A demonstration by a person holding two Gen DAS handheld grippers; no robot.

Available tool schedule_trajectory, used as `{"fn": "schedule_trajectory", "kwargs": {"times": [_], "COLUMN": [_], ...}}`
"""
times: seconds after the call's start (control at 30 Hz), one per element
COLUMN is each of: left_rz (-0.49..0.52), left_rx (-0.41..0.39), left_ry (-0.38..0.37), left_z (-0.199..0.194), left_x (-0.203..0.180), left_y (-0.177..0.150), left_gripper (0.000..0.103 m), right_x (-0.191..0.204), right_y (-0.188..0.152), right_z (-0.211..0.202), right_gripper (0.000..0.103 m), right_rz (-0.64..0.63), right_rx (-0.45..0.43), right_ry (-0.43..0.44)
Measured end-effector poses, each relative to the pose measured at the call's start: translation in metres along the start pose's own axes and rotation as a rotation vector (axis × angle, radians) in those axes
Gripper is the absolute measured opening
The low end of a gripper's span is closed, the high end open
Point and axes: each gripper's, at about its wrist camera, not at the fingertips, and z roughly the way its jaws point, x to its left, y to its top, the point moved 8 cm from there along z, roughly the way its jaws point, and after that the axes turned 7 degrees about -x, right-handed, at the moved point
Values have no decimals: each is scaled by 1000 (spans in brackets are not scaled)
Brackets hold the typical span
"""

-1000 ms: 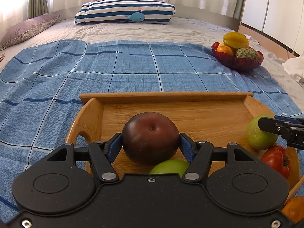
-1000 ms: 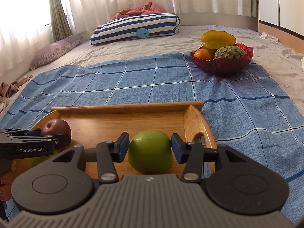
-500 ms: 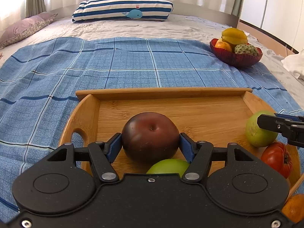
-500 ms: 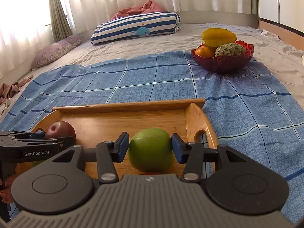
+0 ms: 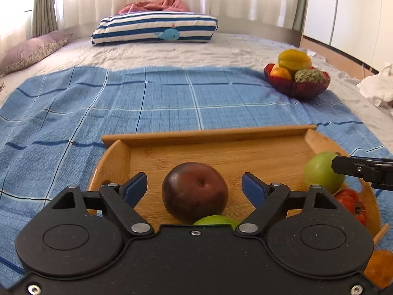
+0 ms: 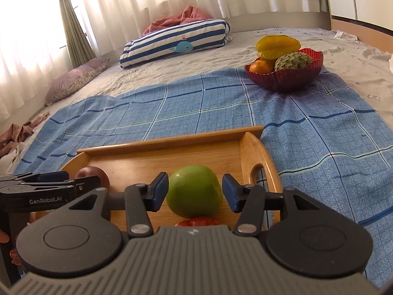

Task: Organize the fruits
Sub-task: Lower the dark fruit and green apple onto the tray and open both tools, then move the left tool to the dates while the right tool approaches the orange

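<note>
A wooden tray [image 5: 221, 135] lies on the blue checked blanket. My left gripper [image 5: 194, 188] is open; a dark red apple [image 5: 194, 194] rests on the tray between its spread fingers, with gaps on both sides. A green fruit [image 5: 216, 220] peeks out below it. My right gripper [image 6: 195, 191] is open around a green apple [image 6: 194, 190] on the tray [image 6: 172, 140], with small gaps at both pads. That green apple [image 5: 321, 172] and a red tomato [image 5: 351, 205] show at the tray's right in the left wrist view.
A red bowl [image 6: 285, 81] with a starfruit, an orange and a custard apple stands at the far right of the blanket; it also shows in the left wrist view [image 5: 297, 87]. A striped pillow [image 5: 154, 28] lies at the head of the bed. An orange fruit [image 5: 378, 268] is at the lower right.
Both grippers have opened and let go of their fruits: the left released the dark red apple, the right released the green apple. Both fruits now rest on the tray.
</note>
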Motion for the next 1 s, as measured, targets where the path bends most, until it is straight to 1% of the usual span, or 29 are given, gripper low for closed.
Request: {"fn": "schedule_trajectory", "kwargs": {"times": [0.13,0.27,0.43,0.5,0.63,0.87,1.0], "left_rz": [21,60,79,86,110,74,59], "left_rx": [-25,-61,-109,-132,-172,-168,-155], "left_ry": [6,-12,-52,-70,-73,-72,-54], "left_z": [-16,-38,-72,-86,-108,-133,-141], "left_x": [-2,-10,-20,-25,-33,-34,-31], "left_y": [1,1,-1,-3,-11,-34,-50], "left_gripper": [87,92,96,99,100,101,101], "right_x": [-4,-4,4,8,17,31,31], "right_y": [1,-2,-8,-13,-29,-60,-75], "right_z": [-12,-28,-54,-65,-86,-111,-120], "right_gripper": [72,87,96,103,103,103,103], "right_rz": [34,39,2,-9,-29,-85,-85], "right_rx": [-27,-72,-150,-185,-259,-328,-341], "right_ry": [6,2,-9,-12,-23,-55,-83]}}
